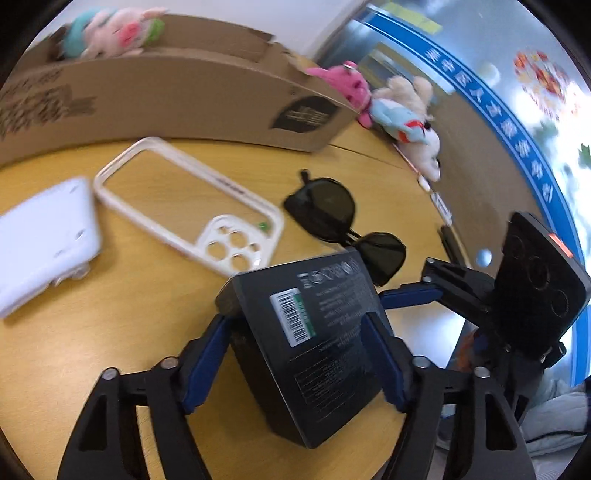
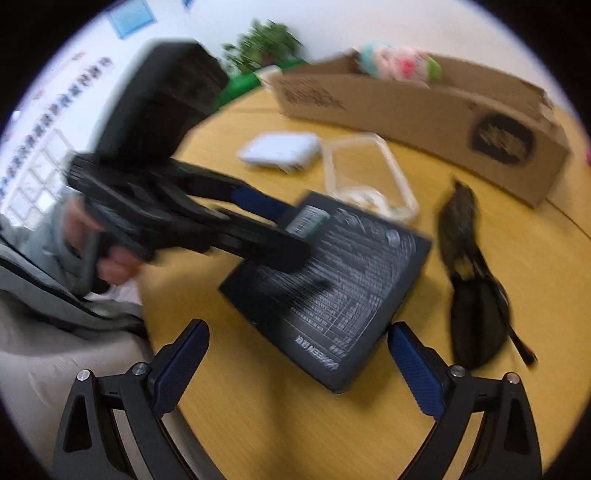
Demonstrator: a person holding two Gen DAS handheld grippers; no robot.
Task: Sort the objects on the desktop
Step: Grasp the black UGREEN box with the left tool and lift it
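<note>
Round yellow wooden table (image 1: pixel 122 343), white wall behind (image 2: pixel 332 29), potted green plant (image 2: pixel 266 42) in the corner, glass partition (image 1: pixel 491 48) with a blue lettered band (image 1: pixel 517 140) (characters blurred), red paper decoration (image 1: pixel 541 86), daylight beyond.

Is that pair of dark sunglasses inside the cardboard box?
No, the sunglasses lie on the wooden table, in front of the cardboard box.

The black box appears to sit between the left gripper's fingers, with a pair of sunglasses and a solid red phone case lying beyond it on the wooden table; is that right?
Not quite: the phone case is clear with a whitish rim, not solid red, as the left wrist view shows. The rest holds: the black box sits between the fingers of the left gripper, and the sunglasses lie beyond it on the wooden table.
</note>
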